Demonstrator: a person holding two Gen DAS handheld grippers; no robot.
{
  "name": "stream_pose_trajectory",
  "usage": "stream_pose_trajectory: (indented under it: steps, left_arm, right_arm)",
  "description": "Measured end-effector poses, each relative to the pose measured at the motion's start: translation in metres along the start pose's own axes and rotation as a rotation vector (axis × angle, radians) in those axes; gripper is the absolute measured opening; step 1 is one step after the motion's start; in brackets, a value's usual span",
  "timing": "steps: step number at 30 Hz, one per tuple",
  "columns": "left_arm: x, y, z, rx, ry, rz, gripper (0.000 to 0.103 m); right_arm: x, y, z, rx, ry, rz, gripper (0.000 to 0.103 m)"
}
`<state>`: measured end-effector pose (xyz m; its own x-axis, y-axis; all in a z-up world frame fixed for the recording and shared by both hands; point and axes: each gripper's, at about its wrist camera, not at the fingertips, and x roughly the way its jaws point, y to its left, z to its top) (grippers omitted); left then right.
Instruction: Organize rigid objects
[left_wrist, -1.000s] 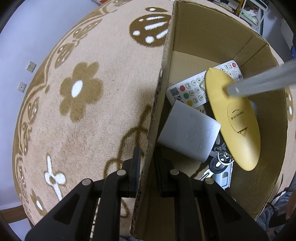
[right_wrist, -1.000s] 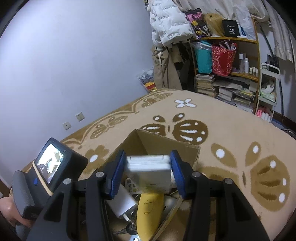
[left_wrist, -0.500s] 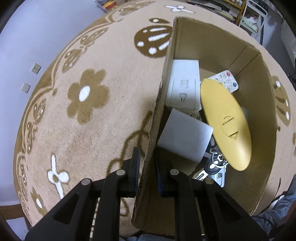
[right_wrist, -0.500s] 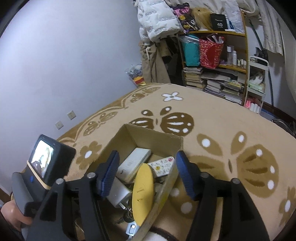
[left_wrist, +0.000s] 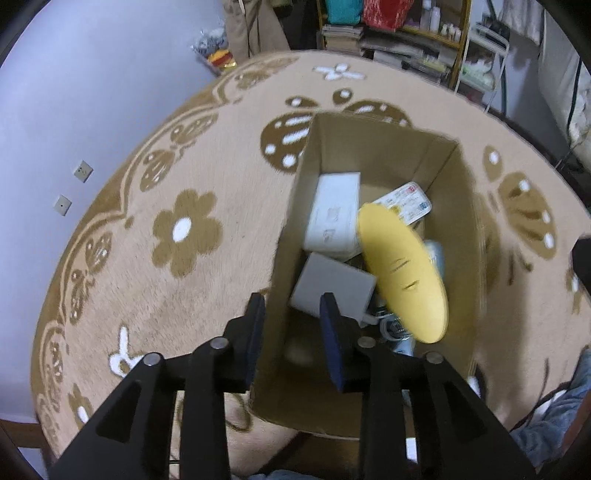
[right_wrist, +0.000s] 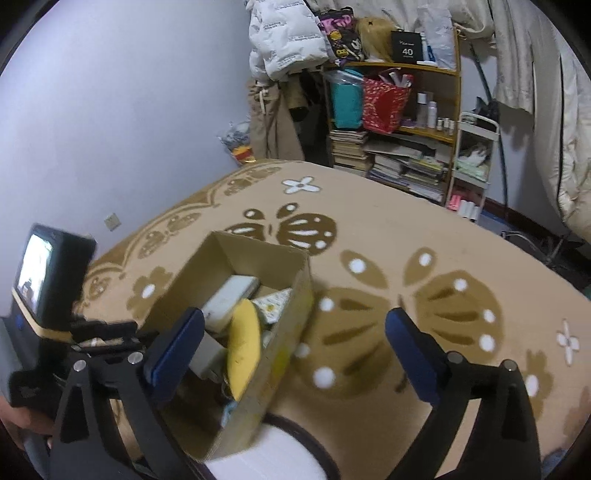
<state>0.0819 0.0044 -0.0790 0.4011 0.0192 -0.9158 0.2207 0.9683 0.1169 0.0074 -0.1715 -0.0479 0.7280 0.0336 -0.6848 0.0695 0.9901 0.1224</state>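
Observation:
An open cardboard box (left_wrist: 454, 206) stands on the patterned carpet. Inside lie a white flat device (left_wrist: 334, 216), a grey-white block (left_wrist: 334, 286), a yellow oval object (left_wrist: 404, 273), a white remote (left_wrist: 406, 203) and keys, partly hidden. My left gripper (left_wrist: 293, 321) is open, its fingers straddling the box's left wall without squeezing it. In the right wrist view the box (right_wrist: 291, 325) sits lower left with the yellow object (right_wrist: 243, 347) and white device (right_wrist: 231, 301) inside. My right gripper (right_wrist: 295, 354) is wide open and empty above the box's right wall.
The beige carpet (left_wrist: 177, 229) with brown butterflies and flowers surrounds the box. A cluttered bookshelf (right_wrist: 399, 122) and hanging clothes stand against the far wall. The left gripper's camera unit (right_wrist: 48, 280) shows at the left. A white round object (right_wrist: 273, 454) lies below the box.
My right gripper released the white flat device into the box and opened wide. My left gripper let go of the box's left wall and pulled back and up.

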Motion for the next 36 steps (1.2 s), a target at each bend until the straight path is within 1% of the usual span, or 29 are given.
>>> stream_pose_trajectory:
  steps: [1,2,4,6,8,10,11,12,15,17,21,26,31,32,36]
  left_arm:
    - [-0.004,-0.001,-0.001,-0.002,-0.008,-0.015,0.039]
    - [-0.010,-0.004,-0.002,0.006,-0.028,-0.032,0.042]
    - [-0.019,-0.010,-0.005,0.029,-0.059,-0.017,0.053]
    - [-0.028,-0.017,-0.009,0.052,-0.081,-0.002,0.056]
    - [-0.033,-0.020,-0.013,0.058,-0.084,-0.015,0.059]
    - [-0.038,-0.024,-0.017,0.067,-0.092,-0.020,0.069]
    - [-0.042,-0.027,-0.019,0.085,-0.099,-0.009,0.073]
    - [-0.046,-0.030,-0.020,0.097,-0.105,0.000,0.080]
    - [-0.056,-0.036,-0.025,0.123,-0.143,0.053,0.085]
    - [-0.064,-0.038,-0.028,0.135,-0.169,0.049,0.091]
    - [-0.083,-0.038,-0.036,0.121,-0.244,0.062,0.093]
    - [-0.100,-0.033,-0.045,0.112,-0.294,0.064,0.094]
    - [-0.118,-0.031,-0.056,0.107,-0.382,0.063,0.094]
    - [-0.124,-0.031,-0.060,0.108,-0.405,0.056,0.094]
    - [-0.139,-0.034,-0.072,0.098,-0.442,0.017,0.094]
  right_arm:
    - [-0.004,-0.002,-0.002,0.002,0.002,-0.008,0.103]
    - [-0.008,-0.003,-0.004,0.003,0.002,-0.016,0.103]
    - [-0.016,-0.005,-0.009,0.002,0.003,-0.031,0.103]
    - [-0.022,-0.006,-0.014,0.001,0.004,-0.045,0.103]
    - [-0.029,-0.008,-0.020,0.002,0.008,-0.054,0.103]
    - [-0.035,-0.010,-0.025,0.007,0.014,-0.063,0.103]
    - [-0.037,-0.010,-0.027,0.009,0.015,-0.066,0.103]
    - [-0.040,-0.011,-0.029,0.013,0.014,-0.067,0.103]
    - [-0.049,-0.012,-0.035,0.022,0.007,-0.072,0.103]
    - [-0.055,-0.014,-0.038,0.036,-0.002,-0.074,0.103]
    - [-0.065,-0.018,-0.044,0.073,-0.022,-0.066,0.103]
    - [-0.078,-0.022,-0.051,0.079,-0.049,-0.075,0.103]
    - [-0.095,-0.028,-0.057,0.110,-0.093,-0.094,0.103]
    - [-0.098,-0.029,-0.058,0.117,-0.098,-0.093,0.103]
    - [-0.112,-0.033,-0.061,0.135,-0.144,-0.092,0.103]
